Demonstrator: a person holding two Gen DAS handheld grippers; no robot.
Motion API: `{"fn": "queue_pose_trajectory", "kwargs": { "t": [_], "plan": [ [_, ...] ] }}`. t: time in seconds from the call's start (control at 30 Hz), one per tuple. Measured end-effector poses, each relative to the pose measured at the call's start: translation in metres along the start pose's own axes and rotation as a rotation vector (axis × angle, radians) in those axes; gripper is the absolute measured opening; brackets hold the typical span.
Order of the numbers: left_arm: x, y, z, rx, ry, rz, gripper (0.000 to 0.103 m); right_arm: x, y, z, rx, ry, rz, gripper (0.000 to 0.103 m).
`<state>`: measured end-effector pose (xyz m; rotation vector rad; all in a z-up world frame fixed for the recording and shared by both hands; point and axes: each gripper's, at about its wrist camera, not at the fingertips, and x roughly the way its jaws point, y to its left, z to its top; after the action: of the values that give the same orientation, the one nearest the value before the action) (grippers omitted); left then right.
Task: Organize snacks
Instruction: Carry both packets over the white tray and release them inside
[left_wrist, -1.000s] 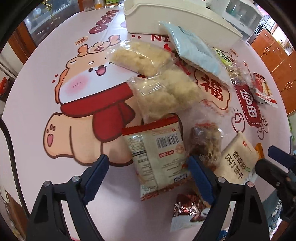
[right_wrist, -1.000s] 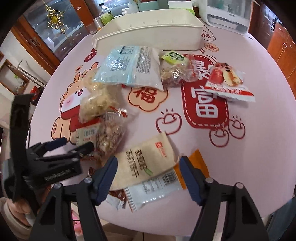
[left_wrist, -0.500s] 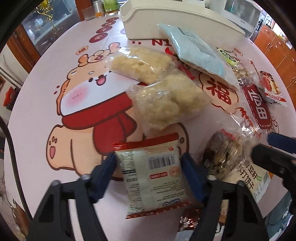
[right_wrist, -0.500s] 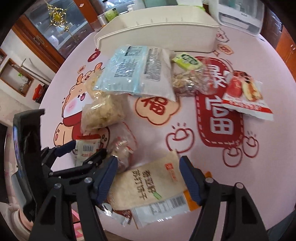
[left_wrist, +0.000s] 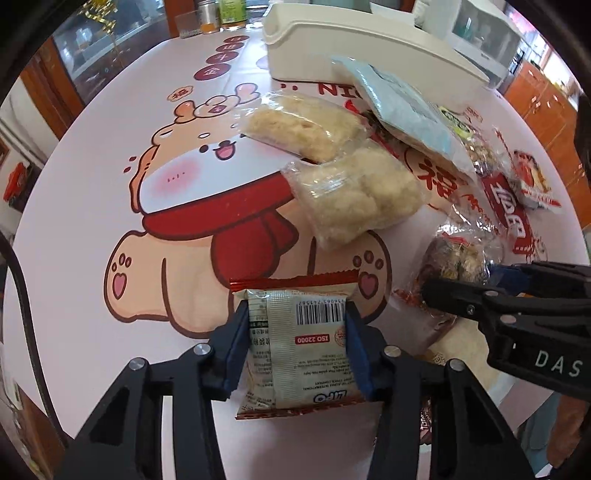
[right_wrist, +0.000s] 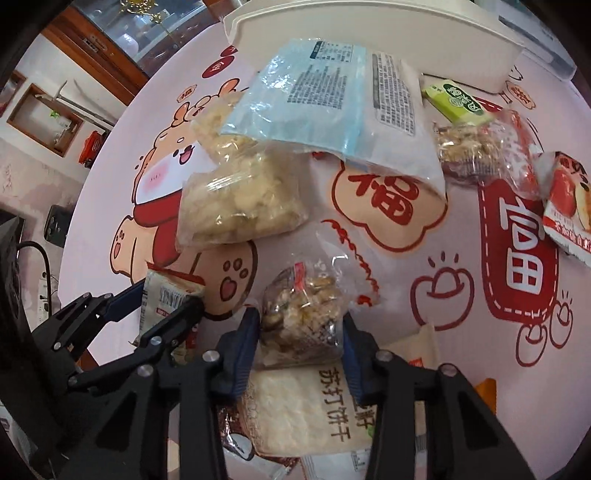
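Pink tablecloth (left_wrist: 92, 229) printed with a red-scarfed cartoon dog (left_wrist: 207, 192).

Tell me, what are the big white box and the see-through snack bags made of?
The white box looks like hard, smooth plastic: even cream colour, rounded moulded rim, dull shine. The see-through bags look like thin, crinkly plastic film: glossy glints and wrinkles, with the pale snack chunks visible through them.
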<state>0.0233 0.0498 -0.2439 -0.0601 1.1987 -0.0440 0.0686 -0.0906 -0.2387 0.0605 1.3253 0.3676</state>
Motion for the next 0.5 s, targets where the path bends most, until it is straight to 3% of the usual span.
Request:
{"fn": "queue_pose_trajectory", "kwargs": {
  "t": [0.27,0.5],
  "plan": [
    [-0.028,0.007,0.017,-0.037,-0.058,-0.031,0.046,-0.027,-0.005,0.001,-0.02,-0.069,0.012,0.04],
    [-0.081,-0.008,0.062,0.003,-0.171,-0.048,0.046,-0.082,-0.013,0.014,-0.019,-0.174,0.016,0.04]
  ]
}}
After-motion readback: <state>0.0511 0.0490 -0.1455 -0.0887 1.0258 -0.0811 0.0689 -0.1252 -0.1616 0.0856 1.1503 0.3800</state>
